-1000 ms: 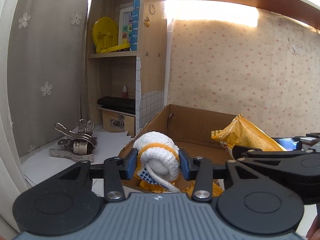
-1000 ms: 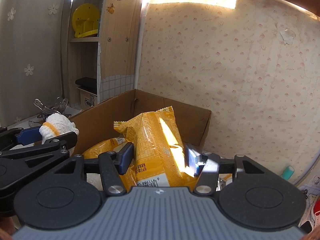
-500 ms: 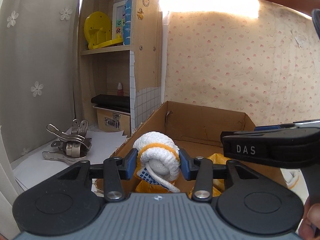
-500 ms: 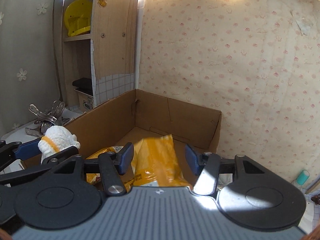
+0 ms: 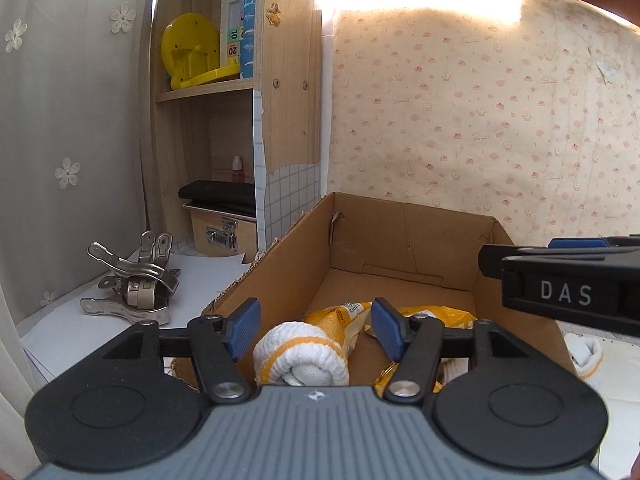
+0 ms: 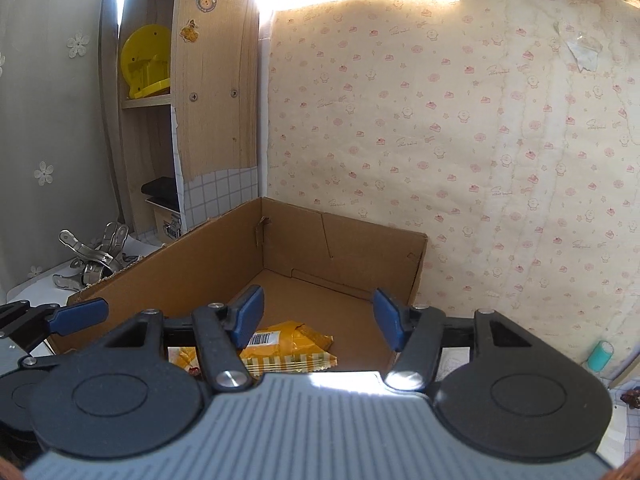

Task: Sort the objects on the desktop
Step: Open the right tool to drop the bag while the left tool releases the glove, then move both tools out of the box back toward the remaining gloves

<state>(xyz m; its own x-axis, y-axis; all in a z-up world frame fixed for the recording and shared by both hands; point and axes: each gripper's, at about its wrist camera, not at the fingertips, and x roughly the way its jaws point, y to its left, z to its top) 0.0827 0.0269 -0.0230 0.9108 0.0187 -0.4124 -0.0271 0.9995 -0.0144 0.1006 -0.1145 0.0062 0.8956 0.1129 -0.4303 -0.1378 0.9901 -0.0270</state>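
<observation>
Inside the cardboard box (image 5: 280, 276), near its front wall, a rolled white glove with a yellow band (image 5: 300, 358) is lying against the yellow snack bags (image 5: 416, 314), right between the spread fingers of the left gripper (image 5: 314, 330), whose blue pads are standing clear of it on both sides, so the tool is released and gripping nothing. The right gripper (image 6: 316, 320) is hanging over the same box with its 2 fingers wide apart as well, empty, and below it a yellow snack bag (image 6: 288, 346) is lying flat on the box floor, barcode up. In the left view the right gripper is showing at the right edge as a black bar marked DAS. Left of the box, a pile of metal clips (image 5: 132, 280) is sitting on white paper (image 5: 80, 332), in front of a wooden shelf (image 5: 208, 88) that is holding a yellow plastic part (image 5: 190, 54). Another white glove (image 5: 586, 356) is lying just outside the box on the right.
</observation>
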